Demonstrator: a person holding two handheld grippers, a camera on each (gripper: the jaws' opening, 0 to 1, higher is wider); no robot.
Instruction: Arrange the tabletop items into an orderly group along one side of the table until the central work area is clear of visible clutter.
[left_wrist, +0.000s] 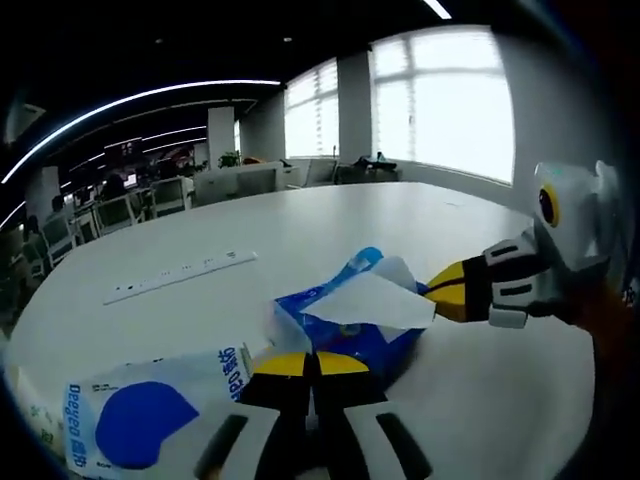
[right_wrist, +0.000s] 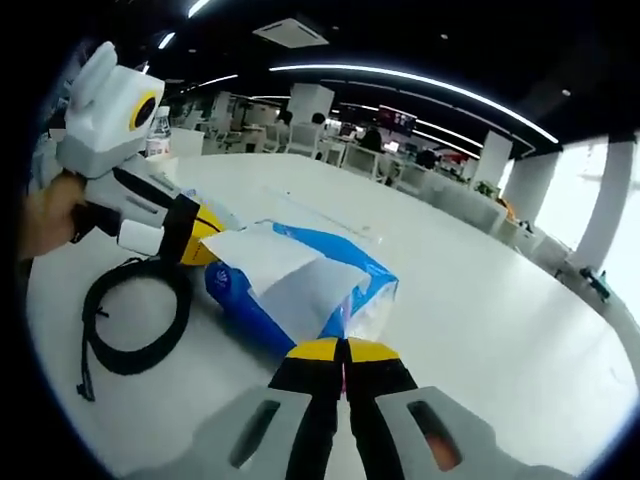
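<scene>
White table (right_wrist: 480, 330), tissue pack (right_wrist: 300, 285) between grippers' fingers

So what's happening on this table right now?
A person is tidying a white table with a hand-held claw in each hand. Both claws meet at a blue tissue pack: the left claw at one end, the right claw at the other, each with its jaws closed at the pack. A coiled black cable lies beside it, and a white power strip farther off.

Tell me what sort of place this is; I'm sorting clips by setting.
Probably an open-plan office: rows of desks and chairs behind a big white table, strip ceiling lights, tall windows.
</scene>
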